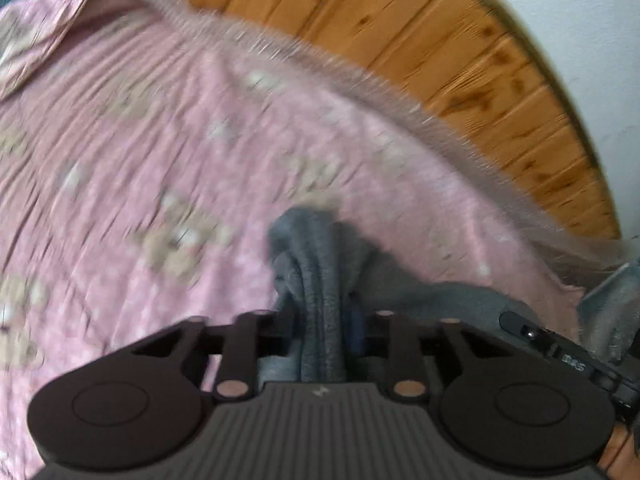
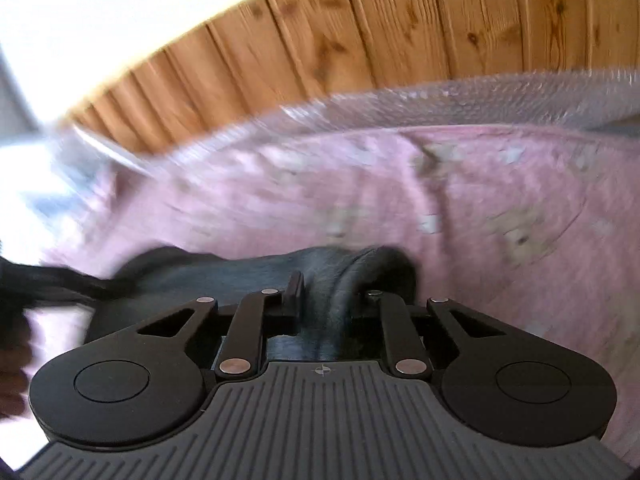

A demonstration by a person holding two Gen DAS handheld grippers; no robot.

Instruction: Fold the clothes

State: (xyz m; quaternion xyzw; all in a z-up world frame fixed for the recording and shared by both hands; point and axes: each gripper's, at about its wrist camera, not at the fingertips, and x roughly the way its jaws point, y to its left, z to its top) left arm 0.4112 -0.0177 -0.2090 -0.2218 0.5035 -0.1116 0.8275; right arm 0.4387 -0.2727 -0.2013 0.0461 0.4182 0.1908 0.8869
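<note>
**Grey garment clamped by both hand-held grippers over pink bedspread**

Across the bed, a pink patterned bedspread covers the surface, with a wooden panelled wall running along its far edge. Both views are motion-blurred.

Left hand-held gripper: jaws drawn in on a bunched fold of the grey garment. The fabric rises as a ridge between the fingers and spreads toward the bed's right side, lying on the bedspread.

Right hand-held gripper: jaws likewise closed on a gathered fold of the same grey garment, which appears darker in this view. The cloth trails left from the fingers across the bedspread.

A strip of clear bubble-textured sheeting lies along the bed's far edge, between bedspread and wall.
</note>
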